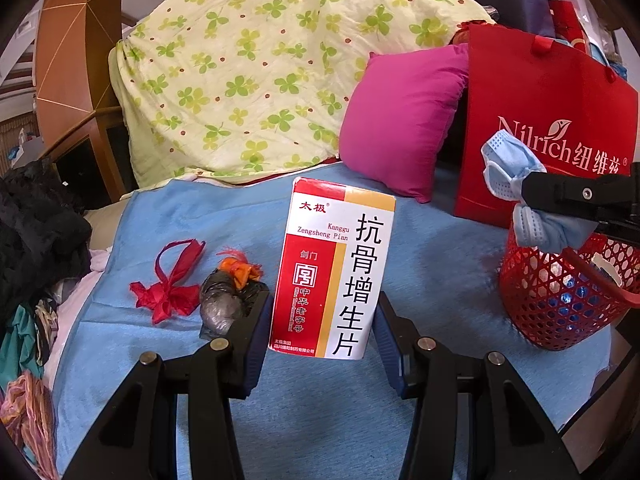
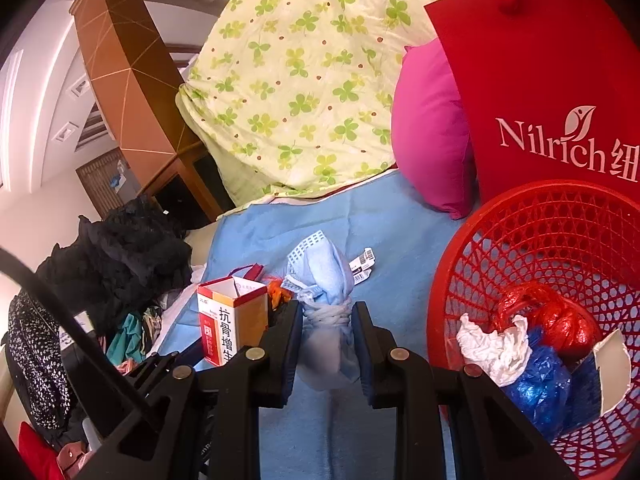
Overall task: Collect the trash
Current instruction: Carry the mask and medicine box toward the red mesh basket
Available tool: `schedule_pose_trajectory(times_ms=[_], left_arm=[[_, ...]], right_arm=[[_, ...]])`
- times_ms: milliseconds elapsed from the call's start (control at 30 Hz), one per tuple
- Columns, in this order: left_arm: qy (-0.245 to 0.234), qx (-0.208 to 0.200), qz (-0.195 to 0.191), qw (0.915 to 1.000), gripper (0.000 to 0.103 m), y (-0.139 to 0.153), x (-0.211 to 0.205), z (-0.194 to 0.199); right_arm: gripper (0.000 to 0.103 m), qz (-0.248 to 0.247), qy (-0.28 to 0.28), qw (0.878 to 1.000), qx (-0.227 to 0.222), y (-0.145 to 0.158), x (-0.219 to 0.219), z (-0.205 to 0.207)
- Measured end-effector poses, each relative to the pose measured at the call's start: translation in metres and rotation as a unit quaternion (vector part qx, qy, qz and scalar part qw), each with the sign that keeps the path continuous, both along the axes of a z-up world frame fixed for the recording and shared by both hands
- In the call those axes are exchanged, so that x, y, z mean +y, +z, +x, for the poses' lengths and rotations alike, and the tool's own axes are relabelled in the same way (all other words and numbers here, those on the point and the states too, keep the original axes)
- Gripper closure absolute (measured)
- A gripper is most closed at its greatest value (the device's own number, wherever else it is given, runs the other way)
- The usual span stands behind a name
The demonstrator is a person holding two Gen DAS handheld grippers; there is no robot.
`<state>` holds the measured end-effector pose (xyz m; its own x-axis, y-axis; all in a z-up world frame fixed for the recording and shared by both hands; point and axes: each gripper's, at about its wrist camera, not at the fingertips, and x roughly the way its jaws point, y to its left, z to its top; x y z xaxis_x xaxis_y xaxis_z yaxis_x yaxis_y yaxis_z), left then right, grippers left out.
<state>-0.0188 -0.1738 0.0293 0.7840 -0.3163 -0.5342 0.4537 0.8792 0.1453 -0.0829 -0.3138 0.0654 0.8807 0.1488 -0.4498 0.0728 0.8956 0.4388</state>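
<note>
Holding the bundled blue face masks (image 2: 326, 312) pinched tight between its jaws, the right gripper (image 2: 327, 344) hangs just left of the red basket (image 2: 532, 216), whose open mouth lies to its right, so this hand is the nearer one. The left gripper (image 1: 322, 328) clamps the medicine box (image 1: 336, 272) upright, long axis pointing away, with the basket well off to its right across the blue cloth (image 1: 224, 216).
</note>
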Motion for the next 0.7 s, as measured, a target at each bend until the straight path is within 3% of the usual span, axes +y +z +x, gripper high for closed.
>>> schedule_pose_trajectory(times_ms=[700], left_arm=[[-0.023,-0.011,0.007,0.9997,0.052,-0.002,-0.021,-0.008]], right_arm=[[0.076,0.012,-0.022,0.999,-0.024,0.005,-0.023,-0.018]])
